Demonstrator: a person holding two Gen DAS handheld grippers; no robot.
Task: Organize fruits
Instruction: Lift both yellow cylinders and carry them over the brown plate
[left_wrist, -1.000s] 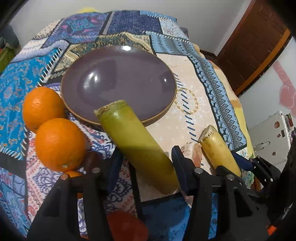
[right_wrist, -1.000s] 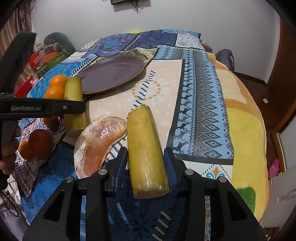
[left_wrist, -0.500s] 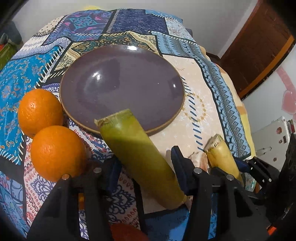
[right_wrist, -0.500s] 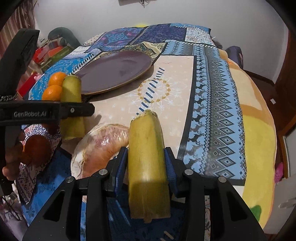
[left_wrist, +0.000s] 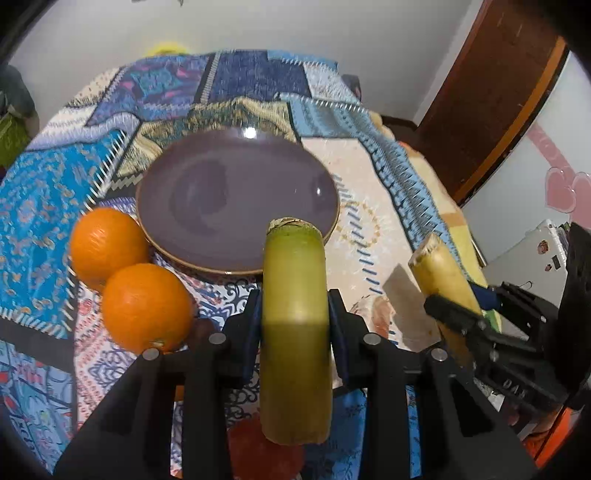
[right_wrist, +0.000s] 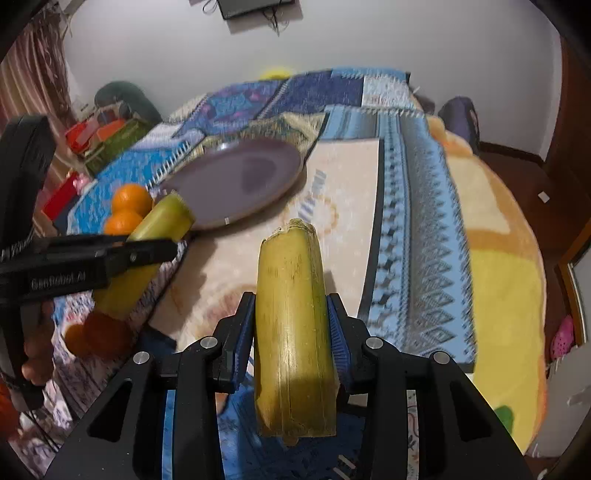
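Note:
My left gripper (left_wrist: 293, 314) is shut on a green sugarcane piece (left_wrist: 295, 288), lifted and pointing at the near rim of the purple plate (left_wrist: 236, 199). My right gripper (right_wrist: 291, 317) is shut on a yellow sugarcane piece (right_wrist: 291, 295), held above the cloth to the right of the left one. The plate (right_wrist: 240, 181) is bare. Two oranges (left_wrist: 144, 306) (left_wrist: 107, 243) lie left of the plate. The green piece (right_wrist: 162, 221) and the yellow piece (left_wrist: 439, 273) each show in the other view.
A patterned cloth (left_wrist: 369, 166) covers the round table. A wrapped pomelo slice (left_wrist: 380, 317) lies between the grippers. Small red and orange fruits (right_wrist: 99, 332) lie at the near left. Boxes (right_wrist: 99, 133) stand beyond the table's left edge.
Both grippers have risen with their sugarcane pieces. The green piece has straightened from tilted to pointing ahead at the plate. The yellow piece has lifted off the cloth.

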